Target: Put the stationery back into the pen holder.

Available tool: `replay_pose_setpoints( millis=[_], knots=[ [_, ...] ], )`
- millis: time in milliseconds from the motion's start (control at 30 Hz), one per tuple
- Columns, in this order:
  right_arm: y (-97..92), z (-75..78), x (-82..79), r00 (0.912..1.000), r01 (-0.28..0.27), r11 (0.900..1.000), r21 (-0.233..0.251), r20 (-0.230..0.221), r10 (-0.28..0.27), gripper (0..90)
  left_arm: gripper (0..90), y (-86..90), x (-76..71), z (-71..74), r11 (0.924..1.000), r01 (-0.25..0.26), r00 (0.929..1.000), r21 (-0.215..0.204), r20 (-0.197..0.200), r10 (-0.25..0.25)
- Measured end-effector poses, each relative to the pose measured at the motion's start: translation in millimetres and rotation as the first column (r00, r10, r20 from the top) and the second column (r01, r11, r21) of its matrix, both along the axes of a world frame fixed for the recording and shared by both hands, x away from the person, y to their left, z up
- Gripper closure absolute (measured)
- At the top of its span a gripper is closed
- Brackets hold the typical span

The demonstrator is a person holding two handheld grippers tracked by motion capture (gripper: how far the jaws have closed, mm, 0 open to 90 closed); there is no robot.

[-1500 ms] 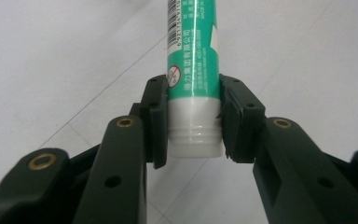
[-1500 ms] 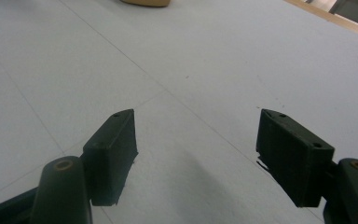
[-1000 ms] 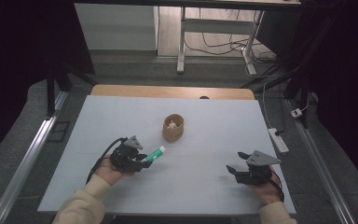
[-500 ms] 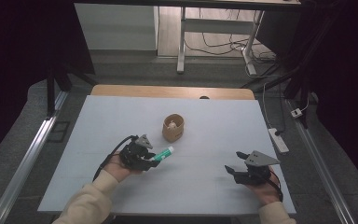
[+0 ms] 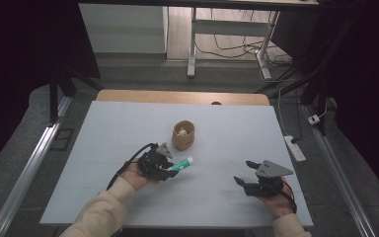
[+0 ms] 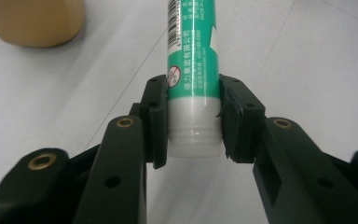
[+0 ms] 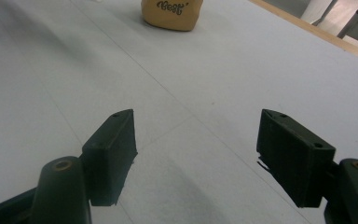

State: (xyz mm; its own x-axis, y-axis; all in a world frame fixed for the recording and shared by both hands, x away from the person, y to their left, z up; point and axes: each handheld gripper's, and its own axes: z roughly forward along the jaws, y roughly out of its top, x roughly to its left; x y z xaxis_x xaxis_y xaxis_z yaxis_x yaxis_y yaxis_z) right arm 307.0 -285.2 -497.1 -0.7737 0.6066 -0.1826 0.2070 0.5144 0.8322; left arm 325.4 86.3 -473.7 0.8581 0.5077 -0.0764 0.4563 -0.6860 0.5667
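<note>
A green and white tube (image 5: 181,163) (image 6: 192,70) sticks out of my left gripper (image 5: 168,168) (image 6: 193,123), whose jaws are shut on its white lower end. The tube points toward the right of the table, just in front of a tan cup (image 5: 183,135) (image 6: 32,21) (image 7: 172,13). Something small and pale lies inside the cup. My right gripper (image 5: 244,173) (image 7: 196,154) rests low at the table's right front, jaws open with bare table between them.
The white table top (image 5: 108,133) has a wooden strip (image 5: 177,97) along its far edge. A white power strip (image 5: 295,148) lies off the right side. Metal rails run along both sides, and a desk frame with cables stands beyond.
My left gripper has carried the tube to the right, closer to the spot in front of the cup. The right gripper has stayed put.
</note>
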Motion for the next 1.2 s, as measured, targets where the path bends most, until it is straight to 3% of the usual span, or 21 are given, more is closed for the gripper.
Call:
replay_pose_setpoints(
  millis=[500, 1000, 1200],
  knots=[
    [10.6, 4.8, -3.8, 0.9993, -0.030, 0.9995, -0.004, 0.020, 0.030, 27.1, 64.6, -25.4, 3.2, -2.3, 0.9976, 0.062, 0.9981, 0.031, 0.003, -0.062],
    [30.3, 6.2, -7.1, 0.9960, -0.088, 0.9959, -0.018, 0.012, 0.088, 25.9, 64.7, -46.3, 5.3, -8.1, 0.9901, 0.122, 0.9925, 0.069, -0.009, -0.122],
    [44.2, 4.0, -7.7, 0.9916, -0.130, 0.9904, -0.048, -0.010, 0.129, 24.6, 64.6, -57.7, 4.3, -9.2, 0.9852, 0.154, 0.9881, 0.075, -0.014, -0.153]
  ],
)
